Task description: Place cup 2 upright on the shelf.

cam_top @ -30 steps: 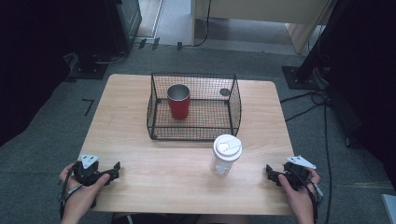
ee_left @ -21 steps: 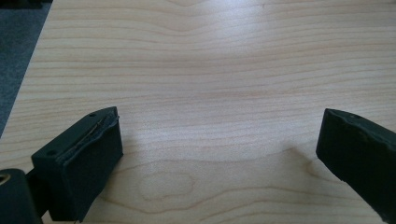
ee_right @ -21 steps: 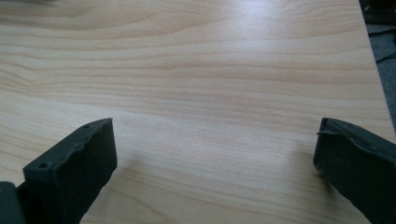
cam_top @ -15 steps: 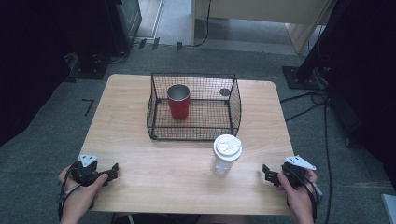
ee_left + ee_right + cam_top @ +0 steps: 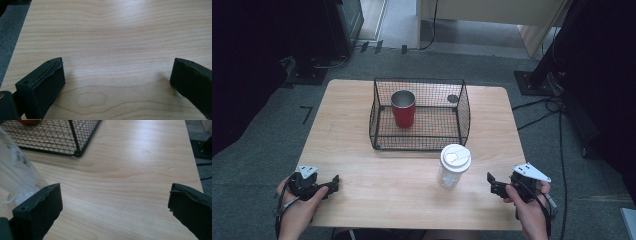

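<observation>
Two tongs rest wide open near the worktop's near edge; the upright lidded clear cup (image 5: 454, 166) stands just left of the right tongs (image 5: 490, 183), well apart from the left tongs (image 5: 333, 183).

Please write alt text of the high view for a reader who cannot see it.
Two hand-held grippers, left gripper and right gripper, rest open near a wooden table's front edge. A clear lidded cup stands before a wire basket holding a red cup.

Soft, even light falls on the wooden table (image 5: 362, 125), brightest in the middle of the frame, while both upper corners sink into near black. The gripper views are slightly soft, with faint shadows under the jaws.
</observation>
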A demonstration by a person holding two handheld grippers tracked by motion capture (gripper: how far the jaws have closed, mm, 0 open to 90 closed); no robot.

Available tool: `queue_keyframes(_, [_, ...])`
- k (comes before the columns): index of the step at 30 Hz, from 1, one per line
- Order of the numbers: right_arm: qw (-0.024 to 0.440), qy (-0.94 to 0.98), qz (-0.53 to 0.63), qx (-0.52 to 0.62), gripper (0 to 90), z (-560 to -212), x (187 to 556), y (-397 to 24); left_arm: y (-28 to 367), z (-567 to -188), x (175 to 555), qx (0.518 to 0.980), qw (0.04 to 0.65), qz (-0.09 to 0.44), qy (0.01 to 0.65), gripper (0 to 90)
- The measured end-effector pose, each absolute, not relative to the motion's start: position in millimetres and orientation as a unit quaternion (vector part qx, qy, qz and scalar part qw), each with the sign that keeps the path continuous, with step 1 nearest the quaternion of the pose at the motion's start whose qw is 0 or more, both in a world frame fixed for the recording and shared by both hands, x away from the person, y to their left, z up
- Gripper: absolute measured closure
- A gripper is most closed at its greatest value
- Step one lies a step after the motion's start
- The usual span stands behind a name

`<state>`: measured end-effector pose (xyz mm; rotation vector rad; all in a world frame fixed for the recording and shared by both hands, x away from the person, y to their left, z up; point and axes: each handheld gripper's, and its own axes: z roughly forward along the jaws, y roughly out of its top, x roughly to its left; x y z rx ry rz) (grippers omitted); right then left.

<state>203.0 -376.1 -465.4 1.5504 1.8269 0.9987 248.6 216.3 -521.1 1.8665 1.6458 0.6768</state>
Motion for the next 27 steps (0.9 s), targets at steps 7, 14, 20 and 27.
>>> queue_keyframes(7, [0.28,0.685,0.382,0.554,0.0,-448,201,-358,215,-521,248,0.693,0.277,0.253,0.616,0.0])
queue_keyframes(14, [0.277,0.695,0.388,0.538,0.0,-445,200,-340,215,-521,248,0.693,0.277,0.253,0.616,0.0])
queue_keyframes(20, [0.273,0.702,0.391,0.53,0.0,-445,200,-327,215,-521,248,0.693,0.276,0.253,0.616,0.0])
queue_keyframes(27, [0.265,0.71,0.406,0.51,0.0,-446,196,-307,215,-521,248,0.696,0.278,0.252,0.613,0.0])
